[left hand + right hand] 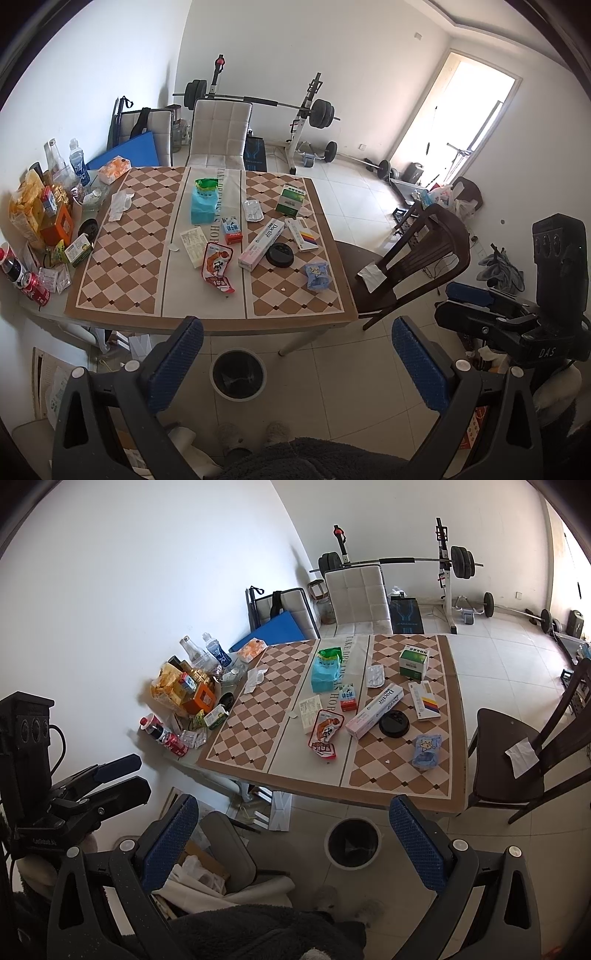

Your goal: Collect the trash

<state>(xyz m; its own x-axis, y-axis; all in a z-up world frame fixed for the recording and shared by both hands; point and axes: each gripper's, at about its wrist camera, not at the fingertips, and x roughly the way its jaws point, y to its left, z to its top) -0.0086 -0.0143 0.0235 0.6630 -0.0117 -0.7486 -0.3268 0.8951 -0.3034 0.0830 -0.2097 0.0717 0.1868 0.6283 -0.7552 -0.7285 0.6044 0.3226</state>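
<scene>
I see a table [207,321] covered by a brown-and-cream diamond-pattern cloth. Lying on the cloth: a teal and green packet [202,201], a red snack wrapper [217,266], a long pink-and-white box [261,244], a black round lid [280,254], a green-and-white box [291,200], a blister pack [253,211] and a blue crumpled wrapper [317,275]. Along its left edge I note bottles, a red can [35,293] and stacked food packages. On the tiled floor [351,387], at the table's near edge, stands a bin [238,373].
</scene>
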